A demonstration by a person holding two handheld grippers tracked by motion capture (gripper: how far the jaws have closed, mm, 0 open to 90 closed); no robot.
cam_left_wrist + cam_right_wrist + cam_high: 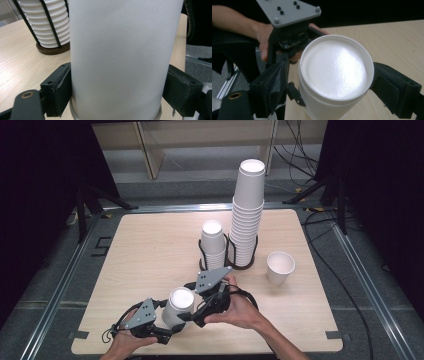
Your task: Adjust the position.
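High view, cup: an inverted white paper cup [179, 306] stands at the near edge of the table [150, 250], between the left gripper [167, 332] and the right gripper [192, 316].
High view, holder: two wire racks beyond the fingers; the short stack [213, 245] and the tall stack [247, 220] both sit inverted in them.
High view, stray: one upright loose cup [280, 267] rests well to the right of the right gripper, untouched.
Left gripper view, grip: the pads [58, 92] press on both sides of the cup wall [120, 57] low down, near its rim (clamped on the cup, no gap visible).
Left gripper view, surroundings: the racked stack [47, 27] stands beyond the left finger, apart from the held cup.
Right gripper view, grip: the fingers [395, 92] flank the cup's upturned base [335, 68]; the right finger looks to be in contact, the left side is not clear, so whether it is clenched cannot be told.
Right gripper view, other hand: the left hand [265, 35] and its gripper plate [288, 10] lie just past the cup.
Progress: judged early to midway; one cup is secured and off the stacks, not yet placed anywhere.
Remaining: probably separating or setting this cup down, with the stacks largely intact.
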